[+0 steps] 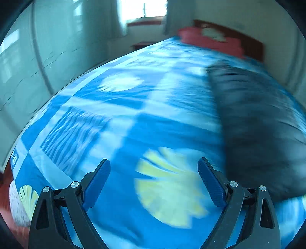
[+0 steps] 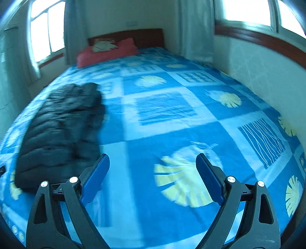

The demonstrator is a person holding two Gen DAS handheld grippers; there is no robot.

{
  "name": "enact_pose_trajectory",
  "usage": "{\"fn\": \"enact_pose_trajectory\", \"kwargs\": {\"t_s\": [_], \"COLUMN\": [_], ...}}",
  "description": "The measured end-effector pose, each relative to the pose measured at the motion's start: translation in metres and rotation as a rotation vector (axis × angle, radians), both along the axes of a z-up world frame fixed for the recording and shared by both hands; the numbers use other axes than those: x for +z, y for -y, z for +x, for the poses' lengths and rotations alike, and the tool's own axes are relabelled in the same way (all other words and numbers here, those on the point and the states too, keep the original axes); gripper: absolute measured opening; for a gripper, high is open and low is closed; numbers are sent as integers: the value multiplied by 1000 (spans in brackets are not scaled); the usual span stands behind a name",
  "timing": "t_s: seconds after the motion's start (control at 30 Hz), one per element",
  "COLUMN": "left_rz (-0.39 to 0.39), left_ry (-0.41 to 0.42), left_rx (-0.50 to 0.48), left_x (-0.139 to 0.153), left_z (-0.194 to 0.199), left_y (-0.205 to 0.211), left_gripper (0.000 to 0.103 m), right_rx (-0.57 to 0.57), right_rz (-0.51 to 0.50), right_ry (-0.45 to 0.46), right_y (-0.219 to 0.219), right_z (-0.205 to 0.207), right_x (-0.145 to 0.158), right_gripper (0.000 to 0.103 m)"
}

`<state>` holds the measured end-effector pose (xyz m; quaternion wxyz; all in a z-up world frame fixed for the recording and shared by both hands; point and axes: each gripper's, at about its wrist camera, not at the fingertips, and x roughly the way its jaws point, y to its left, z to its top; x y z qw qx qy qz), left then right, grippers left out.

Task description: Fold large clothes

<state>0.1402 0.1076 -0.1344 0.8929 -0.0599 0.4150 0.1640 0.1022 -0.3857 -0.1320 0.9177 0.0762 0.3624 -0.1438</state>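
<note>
A dark quilted puffer jacket [image 1: 256,124] lies in a long folded bundle on the bed, at the right of the left wrist view and blurred by motion. The same jacket [image 2: 61,126] fills the left of the right wrist view. My left gripper [image 1: 154,164] hangs open above the blue sheet, left of the jacket, with nothing between its blue pads. Over the sheet to the right of the jacket, my right gripper [image 2: 153,160] is open and empty as well. Neither gripper touches the jacket.
A blue patterned sheet [image 2: 172,107] with yellow shell prints covers the whole bed. A red pillow [image 2: 107,52] and a wooden headboard [image 2: 149,36] are at the far end. Walls and curtained windows [image 2: 248,11] close in on both sides.
</note>
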Motion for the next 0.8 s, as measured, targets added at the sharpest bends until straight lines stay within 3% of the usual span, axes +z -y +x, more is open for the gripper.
{"fn": "enact_pose_trajectory", "kwargs": {"t_s": [0.13,0.27,0.33,0.37,0.43,0.8], "left_rz": [30,22,0,-20,-73,-41], "left_ry": [-28,-35,-42,-48,-10,-13], "left_rx": [159,277,318,328,324,327], "left_x": [-22,-31,-38,-42,-45,-47], "left_z": [29,45,47,48,41,41], "left_y": [-71,-126,-147,-154,-162,-158], "left_gripper": [92,91,91,93,94,98], "right_rx": [-134,-217,-231,-241,-248,-247], "right_rz": [-46,-91,-68,-33,14,16], "right_ry": [-99,-133,-159,-168,-138,-135], "right_y": [60,104,116,121,127,130], "right_z": [24,37,40,40,35,38], "right_x": [-36,-57,-67,-73,-78,-76], "right_gripper": [91,91,92,98,101,101]}}
